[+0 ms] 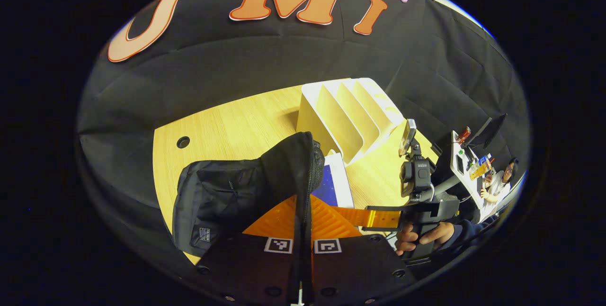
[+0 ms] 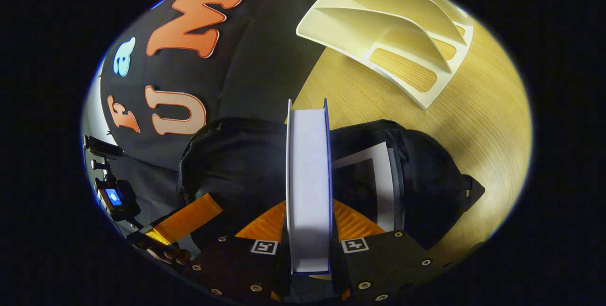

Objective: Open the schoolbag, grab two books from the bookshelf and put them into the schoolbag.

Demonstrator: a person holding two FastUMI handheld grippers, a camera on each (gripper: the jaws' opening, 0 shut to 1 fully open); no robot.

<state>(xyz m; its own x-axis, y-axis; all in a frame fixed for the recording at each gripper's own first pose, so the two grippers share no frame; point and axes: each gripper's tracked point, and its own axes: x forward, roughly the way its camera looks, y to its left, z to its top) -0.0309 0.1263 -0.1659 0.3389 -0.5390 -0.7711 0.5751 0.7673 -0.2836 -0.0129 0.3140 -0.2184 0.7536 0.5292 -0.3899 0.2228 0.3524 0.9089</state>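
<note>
Second book [image 2: 378, 173] mostly hidden inside schoolbag [image 2: 236, 164]; cover unreadable.

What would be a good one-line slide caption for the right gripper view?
Right gripper clamps a book edge-on above the open black schoolbag, where another book already sits, near the empty bookshelf.

Bag open, book in my right jaws.
Black bag [image 2: 236, 164] lies near the table's edge; blue-covered book [image 2: 308, 187] stands edge-up over its mouth, white shelf [image 2: 402, 26] beyond.
</note>
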